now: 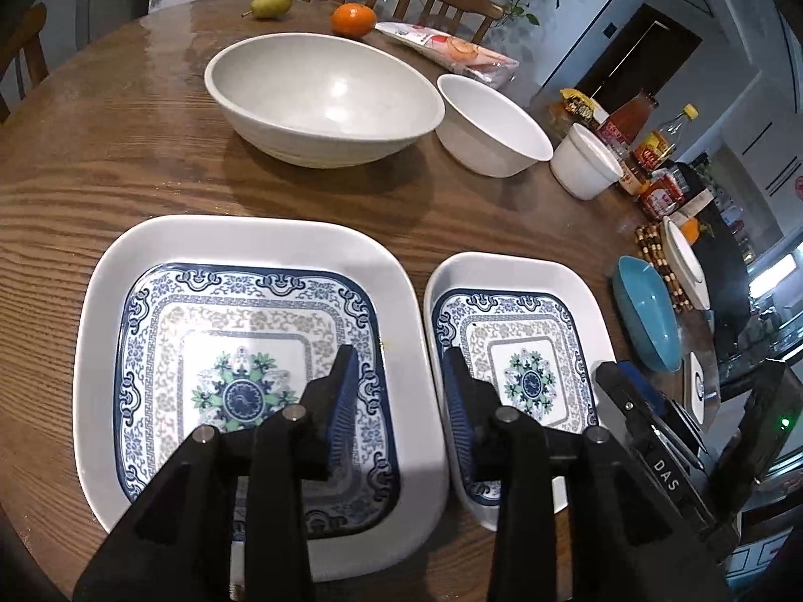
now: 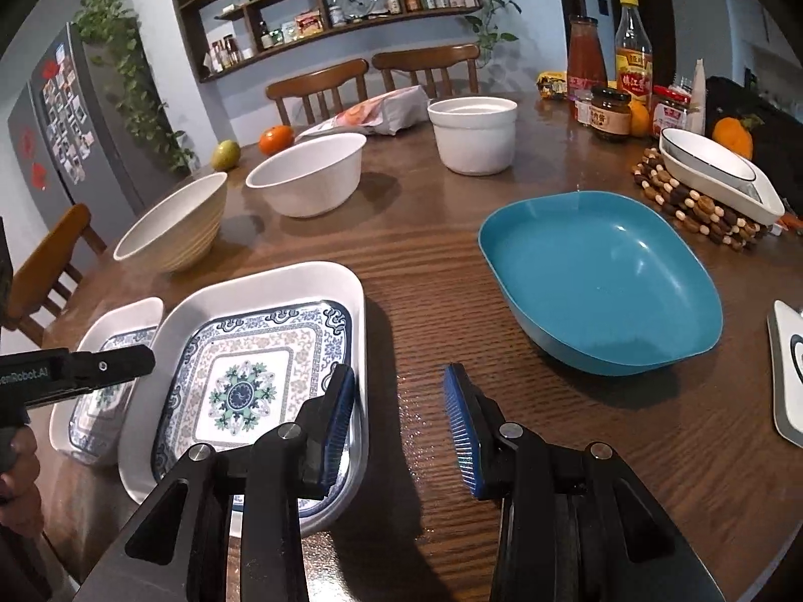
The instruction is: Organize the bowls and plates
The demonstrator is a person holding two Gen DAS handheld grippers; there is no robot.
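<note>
The large square white plate with a blue floral pattern [image 1: 251, 351] lies flat on the round wooden counter [image 1: 100, 175], and the smaller matching patterned plate [image 1: 522, 351] lies just right of it, a narrow gap between their rims. Above that gap hovers the left hand-held gripper [image 1: 401, 396], released, gripping nothing. The right hand-held gripper [image 2: 399, 421] straddles the smaller plate's right rim, jaws apart, empty; beyond the large plate stands a wide speckled white bowl [image 1: 321, 100].

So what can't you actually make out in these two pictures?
- Large patterned plate: near edge hidden by the left gripper, left wrist view.
- Jar labels: too small to read, right wrist view.
- Flat white item: cut off by the right edge, right wrist view.
</note>
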